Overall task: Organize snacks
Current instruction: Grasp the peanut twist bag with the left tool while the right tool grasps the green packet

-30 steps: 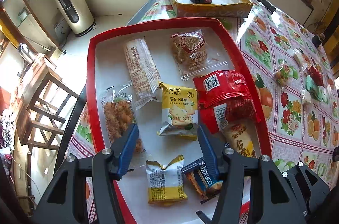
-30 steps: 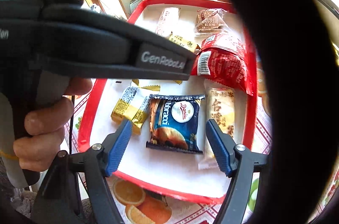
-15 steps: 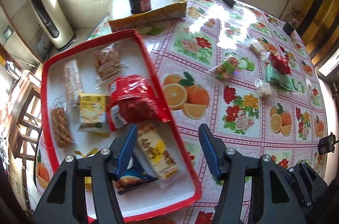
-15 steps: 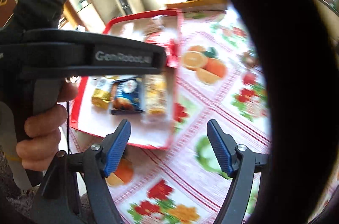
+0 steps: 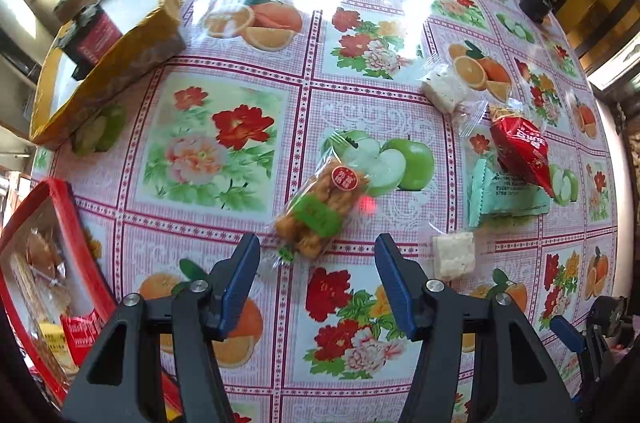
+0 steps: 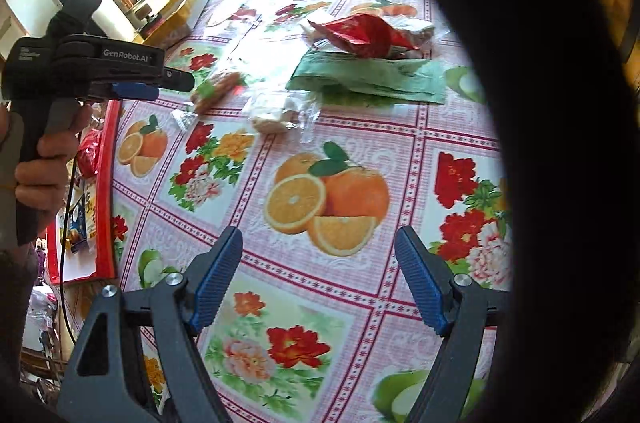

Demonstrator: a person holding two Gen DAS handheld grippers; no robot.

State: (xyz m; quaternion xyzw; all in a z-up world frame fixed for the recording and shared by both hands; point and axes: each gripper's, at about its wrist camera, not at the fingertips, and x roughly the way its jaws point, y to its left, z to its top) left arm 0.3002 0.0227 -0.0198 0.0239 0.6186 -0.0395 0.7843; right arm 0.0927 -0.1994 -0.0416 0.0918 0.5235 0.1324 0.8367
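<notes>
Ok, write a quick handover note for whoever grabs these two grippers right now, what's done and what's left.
Left gripper: open, empty, hovering just short of the twist snack.
Right gripper: open, empty, over bare tablecloth.
Done: several packets already lie in the red tray at the table's left edge.
Left on the cloth: twist snack, two white cakes, green packet, red packet resting partly on the green one.
Likely next: close the left gripper on the twist snack and carry it to the tray.
</notes>
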